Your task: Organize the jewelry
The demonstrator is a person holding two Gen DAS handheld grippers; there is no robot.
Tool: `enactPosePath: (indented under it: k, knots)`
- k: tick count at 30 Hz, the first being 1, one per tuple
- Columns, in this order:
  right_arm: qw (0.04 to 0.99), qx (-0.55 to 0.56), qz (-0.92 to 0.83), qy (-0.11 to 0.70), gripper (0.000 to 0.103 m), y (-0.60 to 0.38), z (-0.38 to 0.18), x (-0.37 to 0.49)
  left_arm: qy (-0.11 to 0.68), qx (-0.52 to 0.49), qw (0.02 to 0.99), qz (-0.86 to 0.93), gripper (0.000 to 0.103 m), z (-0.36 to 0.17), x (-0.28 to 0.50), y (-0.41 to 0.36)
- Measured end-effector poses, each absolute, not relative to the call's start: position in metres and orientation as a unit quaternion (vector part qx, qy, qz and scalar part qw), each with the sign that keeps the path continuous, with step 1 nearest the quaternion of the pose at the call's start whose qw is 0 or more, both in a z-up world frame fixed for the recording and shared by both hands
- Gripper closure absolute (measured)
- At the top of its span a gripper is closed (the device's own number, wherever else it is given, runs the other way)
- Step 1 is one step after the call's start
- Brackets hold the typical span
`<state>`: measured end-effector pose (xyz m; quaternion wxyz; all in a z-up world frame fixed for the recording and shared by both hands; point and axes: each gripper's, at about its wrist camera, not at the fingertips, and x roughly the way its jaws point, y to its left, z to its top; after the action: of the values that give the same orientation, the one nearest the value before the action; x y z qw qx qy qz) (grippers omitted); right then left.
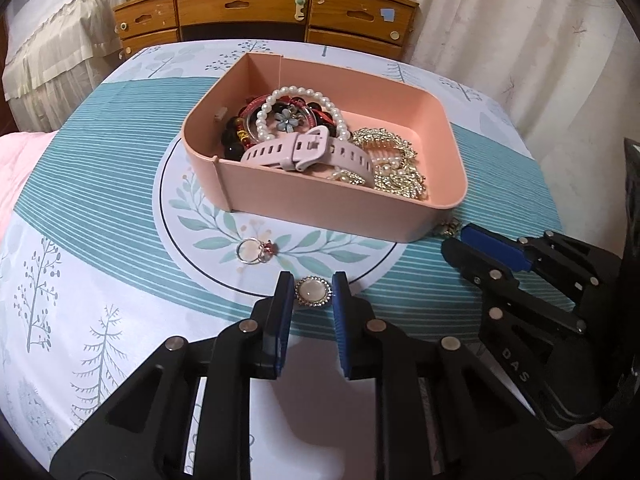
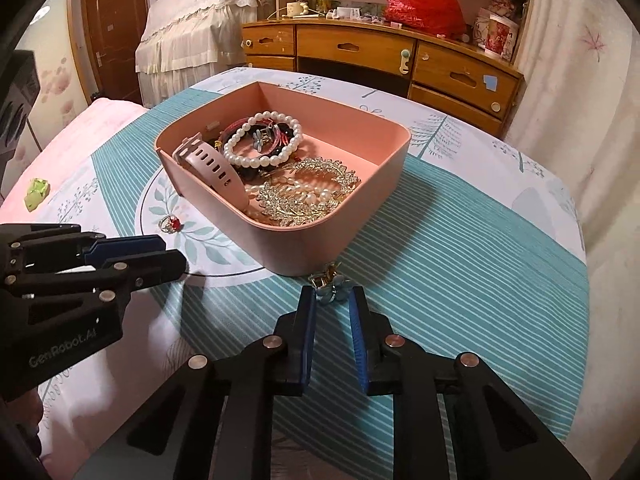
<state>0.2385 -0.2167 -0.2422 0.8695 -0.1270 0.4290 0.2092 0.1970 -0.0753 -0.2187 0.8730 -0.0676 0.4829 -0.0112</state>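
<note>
A pink tray [image 1: 320,208] sits mid-table holding a pearl bracelet [image 1: 304,94], a pink watch strap [image 1: 304,152], dark beads and gold rhinestone leaf pieces [image 1: 400,168]. My left gripper [image 1: 313,282] is shut on a round pearly brooch [image 1: 313,291] lying on the cloth in front of the tray. A ring with a red stone [image 1: 256,250] lies loose just left of it. My right gripper [image 2: 332,293] is shut on a small gold ornament with pale blue petals [image 2: 330,282] at the tray's near corner. Each gripper shows in the other's view: the right gripper [image 1: 454,240], the left gripper [image 2: 176,254].
The round table wears a teal-striped leaf-print cloth [image 2: 460,248]. A wooden dresser [image 1: 280,4] stands behind it, with a red bag [image 2: 424,0] on top. Curtains hang at the right, a pink quilt [image 1: 16,184] lies at the left, and a small green object [image 2: 37,194] rests on it.
</note>
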Motion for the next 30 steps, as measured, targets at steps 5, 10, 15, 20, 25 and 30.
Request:
enactPosePath:
  k: [5,10,15,20,25,30]
  knots:
    - [0.873,-0.11,0.205,0.428,0.085,-0.216,-0.242,0.243,0.487,-0.062,0.871,-0.011,0.086,-0.22,0.193,-0.075]
    - [0.875,-0.095,0.204,0.429,0.077,-0.218,-0.241,0.247,0.486,-0.06,0.872,-0.015,0.086,-0.22,0.192,-0.075]
    - [0.876,-0.099,0.206,0.426,0.055,-0.213,-0.243,0.249,0.482,-0.057,0.874,-0.014,0.086,-0.219,0.192,-0.076]
    - [0.874,-0.121,0.212,0.421,0.068,-0.203,-0.244,0.246,0.481,-0.056,0.875,-0.018,0.086,-0.218,0.189,-0.076]
    - [0.869,-0.14,0.226,0.417,0.083,-0.195,-0.244,0.242,0.476,-0.055,0.877,-0.023,0.086,-0.214,0.188,-0.076]
    - [0.867,-0.128,0.227,0.423,0.083,-0.196,-0.242,0.241,0.466,-0.048,0.883,-0.034,0.086,-0.204,0.187,-0.078]
